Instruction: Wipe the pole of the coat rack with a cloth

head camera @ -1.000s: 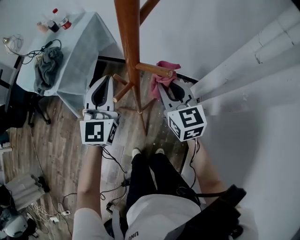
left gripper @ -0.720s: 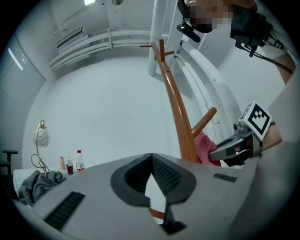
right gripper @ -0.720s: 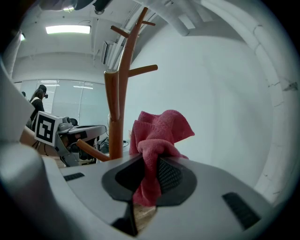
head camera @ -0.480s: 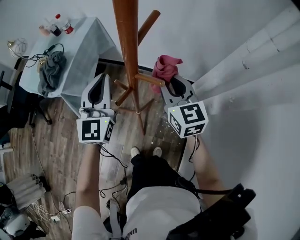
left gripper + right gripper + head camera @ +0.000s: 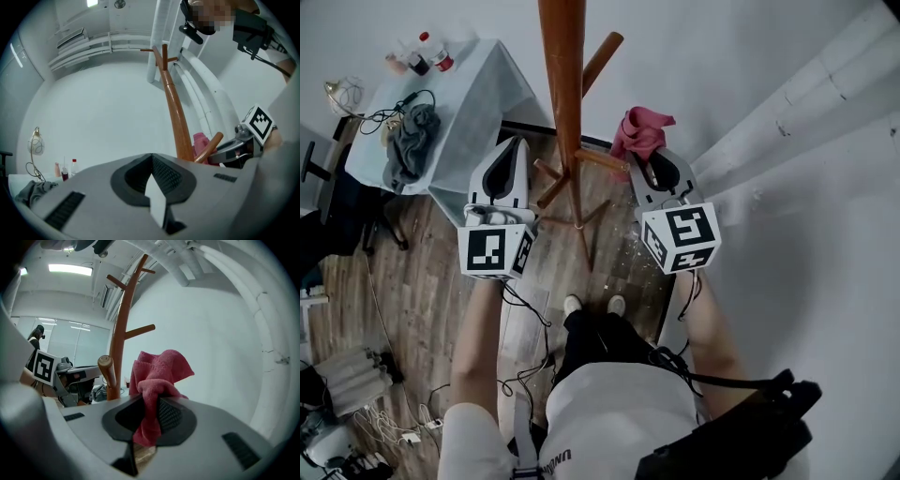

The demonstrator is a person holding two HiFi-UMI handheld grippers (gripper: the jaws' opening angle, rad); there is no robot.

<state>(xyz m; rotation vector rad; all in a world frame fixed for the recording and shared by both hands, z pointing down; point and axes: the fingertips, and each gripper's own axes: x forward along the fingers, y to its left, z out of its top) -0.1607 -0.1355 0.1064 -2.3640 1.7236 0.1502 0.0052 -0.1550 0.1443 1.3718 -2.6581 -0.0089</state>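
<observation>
Presently no wiping contact is evident. Findings are placed by reference to the pole (image 5: 565, 84) of the coat rack.

1. The right gripper (image 5: 645, 169) is to the right of the pole, near it but not touching. Its jaws are pinched together on a bunched fold of the pink cloth (image 5: 641, 131). The rest of the cloth stands up loose above the jaw tips.
2. The cloth is held just right of the pole, with wall showing between them in the right gripper view. A short peg (image 5: 600, 161) juts from the pole toward that side. The cloth appears clear of it, though the wide-angle picture makes that hard to confirm.
3. The left gripper (image 5: 512, 155) is to the left of the pole, close by and apart from it. Its jaws are closed against each other with nothing between them (no cloth, no part of the rack).
4. A covered table (image 5: 478, 94) stands well to the left of the pole, with a grey garment (image 5: 408, 141) on it. It plays no part in the task.

Assessment: the cloth is secured and presented beside the pole, so preparation is complete. In my judgement the wiping itself is wholly or largely outstanding. The wood shows nothing that tells wiped sections from unwiped. Outstanding work: press the cloth onto the pole and run it along the length, working round the pegs.
</observation>
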